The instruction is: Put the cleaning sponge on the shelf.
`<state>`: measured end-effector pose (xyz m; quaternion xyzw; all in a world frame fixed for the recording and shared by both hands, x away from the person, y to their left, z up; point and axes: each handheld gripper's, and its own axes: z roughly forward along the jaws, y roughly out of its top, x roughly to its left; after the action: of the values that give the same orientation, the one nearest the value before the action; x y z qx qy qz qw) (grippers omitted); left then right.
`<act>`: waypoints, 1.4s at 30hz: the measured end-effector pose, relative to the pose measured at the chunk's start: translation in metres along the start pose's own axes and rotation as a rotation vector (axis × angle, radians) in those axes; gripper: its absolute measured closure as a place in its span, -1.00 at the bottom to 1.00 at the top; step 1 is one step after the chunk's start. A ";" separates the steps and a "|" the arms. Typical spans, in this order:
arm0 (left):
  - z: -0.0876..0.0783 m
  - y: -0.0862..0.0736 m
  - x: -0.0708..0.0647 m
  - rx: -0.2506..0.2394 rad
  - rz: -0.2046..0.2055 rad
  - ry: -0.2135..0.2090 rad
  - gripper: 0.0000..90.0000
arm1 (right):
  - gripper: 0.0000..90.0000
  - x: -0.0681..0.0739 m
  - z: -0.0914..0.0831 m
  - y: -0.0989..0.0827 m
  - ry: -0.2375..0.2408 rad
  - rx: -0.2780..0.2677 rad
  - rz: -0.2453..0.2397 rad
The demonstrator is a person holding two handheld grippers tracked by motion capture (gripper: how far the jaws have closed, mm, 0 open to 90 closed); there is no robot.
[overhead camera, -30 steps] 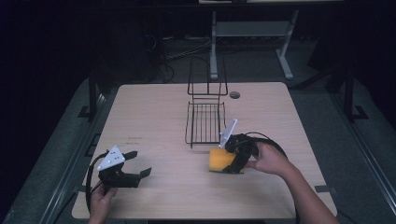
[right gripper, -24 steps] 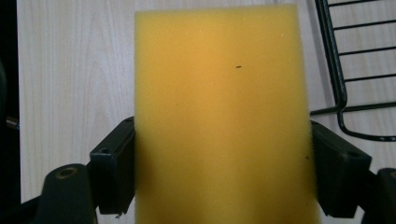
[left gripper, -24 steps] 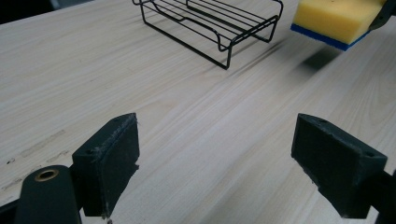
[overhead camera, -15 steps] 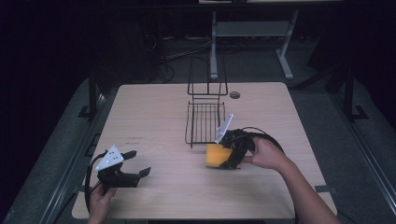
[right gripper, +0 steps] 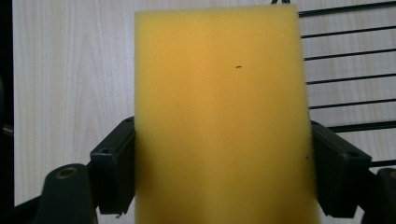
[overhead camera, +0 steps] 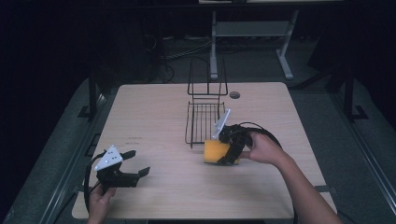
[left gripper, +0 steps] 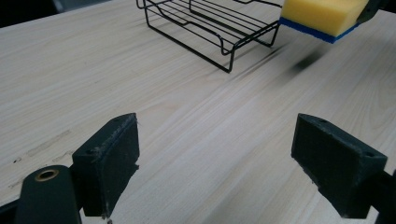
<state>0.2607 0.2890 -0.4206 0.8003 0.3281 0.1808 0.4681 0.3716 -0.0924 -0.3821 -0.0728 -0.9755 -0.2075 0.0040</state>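
Right tool [overhead camera: 223,153] is clamped on the yellow sponge [overhead camera: 215,151], jaws pressing its two long sides; in the right gripper view the sponge [right gripper: 219,116] stands between the jaws with its yellow face to the camera. From the left gripper view the sponge [left gripper: 322,16] has a blue layer on its underside and sits clear of the counter [left gripper: 196,121], with a blurred shadow on the wood under it. In the high view the sponge is just beside the near end of the black wire rack [overhead camera: 204,116], at its near right corner, outside the rack; can't tell if it touches the wire. In the right gripper view the rack wires [right gripper: 341,70] run past the sponge on the right. The rack lies mid-counter with one section flat and one standing upright at the far end. Left tool [overhead camera: 133,165] is wide open, holding nothing, down at the near left part of the counter [overhead camera: 154,121], well apart from the sponge and rack; its jaws point toward the rack [left gripper: 210,23], and bare wood shows between them. A round dark spot [overhead camera: 235,94] sits in the counter top beyond the rack, near the far edge.
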 end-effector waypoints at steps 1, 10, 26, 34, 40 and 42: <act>0.000 0.000 0.000 0.001 0.001 0.001 -0.68 | -0.52 -0.001 0.000 0.001 0.000 0.002 -0.001; 0.000 0.000 0.001 -0.002 -0.002 -0.001 -0.68 | -0.52 -0.006 0.000 0.007 -0.001 0.009 -0.005; 0.000 0.001 0.000 -0.005 -0.002 -0.002 -0.68 | -0.52 -0.015 0.002 0.019 0.005 0.026 -0.010; 0.000 0.001 0.001 -0.007 -0.003 -0.002 -0.67 | -0.52 -0.020 0.004 0.023 0.007 0.024 -0.012; -0.001 0.001 0.001 -0.009 -0.002 -0.001 -0.68 | -0.52 -0.025 0.005 0.030 0.004 0.036 -0.017; -0.001 0.001 0.001 -0.009 -0.002 -0.001 -0.68 | -0.52 -0.028 0.005 0.032 0.007 0.033 -0.017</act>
<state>0.2611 0.2899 -0.4194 0.7980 0.3277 0.1813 0.4722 0.4035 -0.0656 -0.3750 -0.0638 -0.9794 -0.1915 0.0069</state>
